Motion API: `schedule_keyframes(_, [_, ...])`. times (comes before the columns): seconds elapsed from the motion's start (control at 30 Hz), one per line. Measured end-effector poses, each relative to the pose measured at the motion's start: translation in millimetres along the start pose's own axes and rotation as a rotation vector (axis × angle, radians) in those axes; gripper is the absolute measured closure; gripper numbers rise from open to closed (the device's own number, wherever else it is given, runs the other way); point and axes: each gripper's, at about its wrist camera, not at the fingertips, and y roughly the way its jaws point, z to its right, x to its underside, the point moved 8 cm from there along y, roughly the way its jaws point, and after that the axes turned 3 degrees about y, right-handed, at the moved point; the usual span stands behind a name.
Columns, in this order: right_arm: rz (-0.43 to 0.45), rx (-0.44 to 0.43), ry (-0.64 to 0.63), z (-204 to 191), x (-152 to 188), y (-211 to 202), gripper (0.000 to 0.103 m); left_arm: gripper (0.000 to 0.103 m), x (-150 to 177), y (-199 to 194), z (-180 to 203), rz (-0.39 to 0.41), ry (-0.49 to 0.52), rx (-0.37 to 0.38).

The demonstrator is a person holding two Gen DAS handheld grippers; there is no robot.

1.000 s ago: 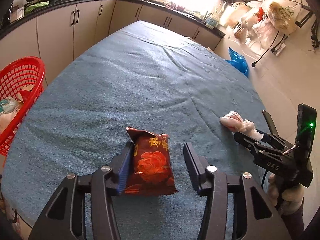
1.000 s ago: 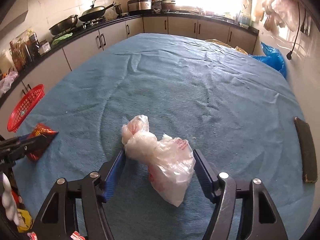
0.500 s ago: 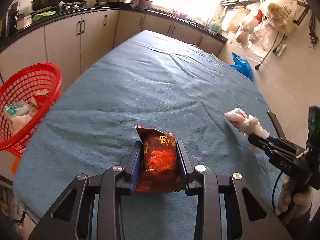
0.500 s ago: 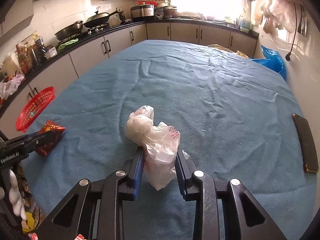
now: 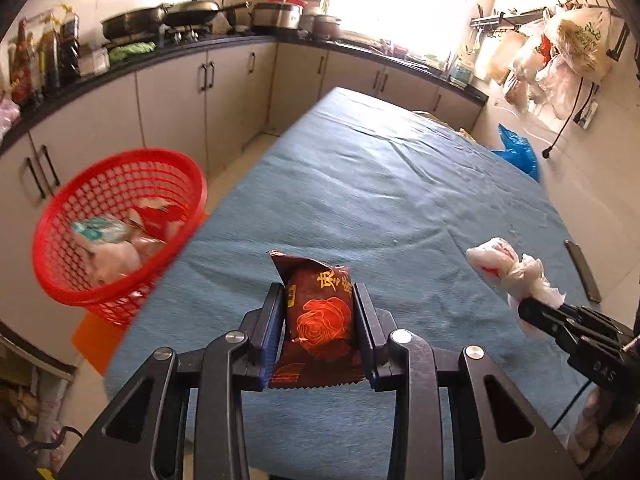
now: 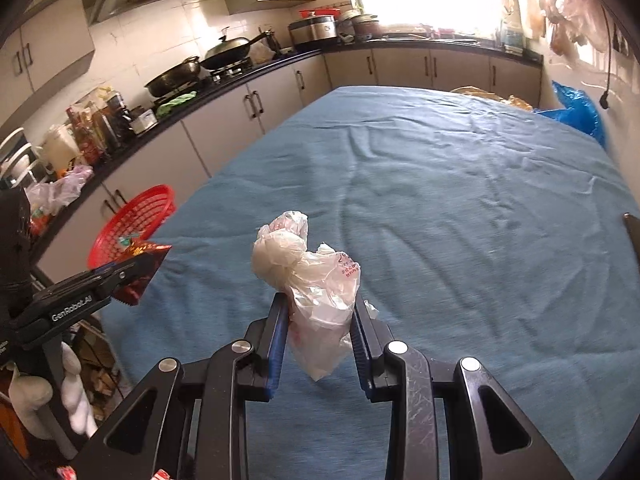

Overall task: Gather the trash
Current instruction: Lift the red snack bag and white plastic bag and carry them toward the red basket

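Trash is shown held in both grippers at once. The red snack packet (image 5: 320,320) is clamped between the fingers of the left gripper (image 5: 319,330) and has been raised off the blue-covered counter (image 5: 380,192); one second earlier the fingers stood apart on either side of it while it lay on the cloth, and half a second earlier they had closed on it. The crumpled white plastic bag (image 6: 316,292) is likewise pinched between the fingers of the right gripper (image 6: 319,334), its loose tail hanging below them, where a second earlier it rested on the cloth between parted fingers. Both views have been lifted and drawn back, so that more of the kitchen cabinets is seen. The red basket (image 5: 116,232), already holding wrappers, stands off the counter's left edge and appears larger and nearer in the left view than before. Both pickups are therefore judged complete, and carrying to the basket is judged the step in hand, the snack packet being the closer load. A dark flat object (image 5: 582,270) lies near the counter's right edge.
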Motion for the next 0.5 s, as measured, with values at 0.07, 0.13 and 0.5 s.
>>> schedule_keyframes(0.07, [-0.003, -0.009, -0.01, -8, 3, 1, 0.07, 0.071, -1, -7, -5, 0.02, 0.009, -0.026])
schedule_keyframes(0.13, [-0.005, -0.015, -0.019, -14, 6, 1, 0.07, 0.071, -2, -14, -10, 0.036, 0.011, -0.044])
schedule_keyframes(0.5, [0.004, -0.024, -0.047, -33, 13, -7, 0.07, 0.071, -6, -46, -37, 0.113, 0.004, -0.147])
